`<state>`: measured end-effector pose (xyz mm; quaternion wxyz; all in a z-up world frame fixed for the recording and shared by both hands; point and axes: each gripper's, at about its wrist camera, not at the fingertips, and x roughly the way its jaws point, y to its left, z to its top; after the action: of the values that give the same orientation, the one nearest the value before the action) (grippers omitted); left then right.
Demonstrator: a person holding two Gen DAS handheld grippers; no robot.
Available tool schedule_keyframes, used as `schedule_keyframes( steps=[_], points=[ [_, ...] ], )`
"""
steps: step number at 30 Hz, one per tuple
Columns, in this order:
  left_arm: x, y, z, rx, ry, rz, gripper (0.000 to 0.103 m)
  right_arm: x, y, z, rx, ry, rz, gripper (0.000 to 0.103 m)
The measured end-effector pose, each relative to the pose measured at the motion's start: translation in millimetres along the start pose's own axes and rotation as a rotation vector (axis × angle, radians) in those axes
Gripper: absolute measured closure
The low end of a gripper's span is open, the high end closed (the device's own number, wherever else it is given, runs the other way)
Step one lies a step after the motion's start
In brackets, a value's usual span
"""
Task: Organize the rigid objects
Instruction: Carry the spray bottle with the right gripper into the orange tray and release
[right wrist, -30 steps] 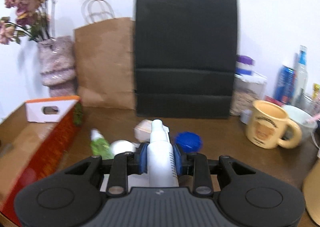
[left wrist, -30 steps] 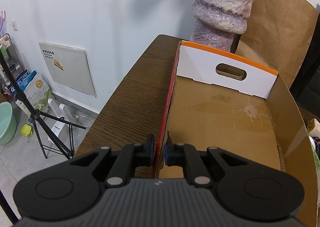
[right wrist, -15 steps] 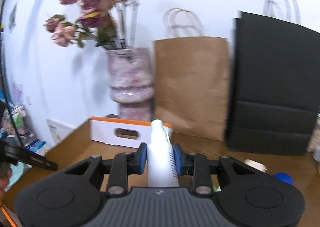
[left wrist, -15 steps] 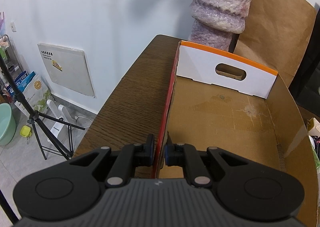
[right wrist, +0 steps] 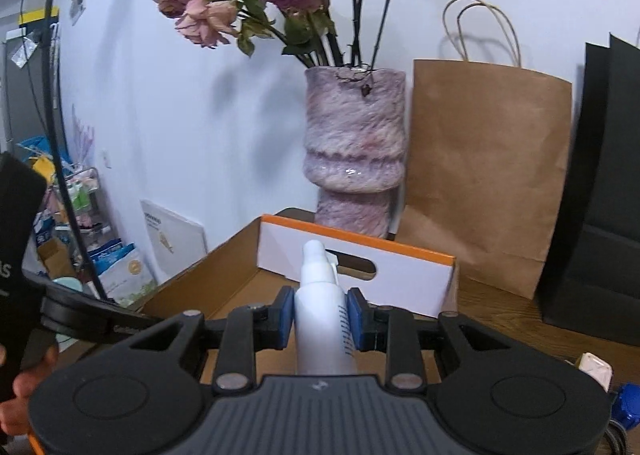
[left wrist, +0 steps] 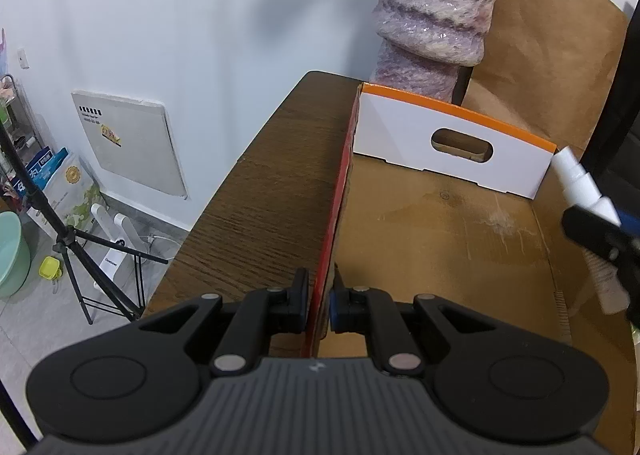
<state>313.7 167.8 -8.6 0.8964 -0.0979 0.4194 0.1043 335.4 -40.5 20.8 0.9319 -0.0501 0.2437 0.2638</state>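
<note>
An open cardboard box (left wrist: pixel 440 223) with a red outer side and a white, orange-edged end panel lies on the brown wooden table (left wrist: pixel 264 191). My left gripper (left wrist: pixel 320 305) is shut on the box's left wall near its front corner. My right gripper (right wrist: pixel 321 313) is shut on a white spray bottle (right wrist: pixel 322 307), nozzle pointing forward, held above the box (right wrist: pixel 240 287). In the left wrist view the spray bottle (left wrist: pixel 580 185) and the right gripper's fingers (left wrist: pixel 592 233) come in over the box's right wall. The box floor is bare.
A purple vase (right wrist: pixel 354 151) of dried roses, a brown paper bag (right wrist: pixel 488 171) and a black paper bag (right wrist: pixel 604 191) stand behind the box. A blue cap (right wrist: pixel 630 403) lies on the table at right. Left of the table, a tripod (left wrist: pixel 68 231) and a green basin (left wrist: pixel 12 251) stand on the floor.
My right gripper swung left with the spray bottle, from over the table's small items to above the box, and now shows in the left wrist view. The left gripper kept still.
</note>
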Motion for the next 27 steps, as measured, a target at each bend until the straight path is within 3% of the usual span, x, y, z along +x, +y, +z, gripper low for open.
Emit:
schedule_keyframes(
  steps=[10, 11, 12, 13, 14, 15, 27],
  points=[
    [-1.3, -1.4, -0.7, 0.008, -0.006, -0.001, 0.092, 1.4, 2.9, -3.0, -0.019, 0.024, 0.003, 0.075],
    [-1.3, -1.5, -0.7, 0.008, -0.006, -0.002, 0.092, 1.2, 3.1, -2.9, -0.019, 0.023, 0.001, 0.067],
    [-1.5, -1.5, -0.7, 0.008, -0.007, -0.002, 0.092, 1.6, 3.2, -2.5, -0.019, 0.025, 0.000, 0.043],
    [-1.7, -1.4, -0.6, 0.009, -0.007, -0.002, 0.092, 1.8, 3.5, -2.4, -0.022, 0.026, -0.004, 0.028],
    [-1.7, -1.3, -0.6, 0.010, -0.007, -0.002, 0.092, 1.6, 4.3, -2.5, -0.026, 0.024, -0.013, 0.003],
    [-1.8, -0.7, -0.6, 0.011, -0.007, -0.001, 0.092, 0.4, 4.9, -2.9, -0.030, 0.017, -0.020, 0.000],
    [-2.0, 0.1, -0.7, 0.011, -0.009, -0.004, 0.092, -5.0, 2.8, -2.8, -0.027, -0.002, -0.063, 0.000]
  ],
)
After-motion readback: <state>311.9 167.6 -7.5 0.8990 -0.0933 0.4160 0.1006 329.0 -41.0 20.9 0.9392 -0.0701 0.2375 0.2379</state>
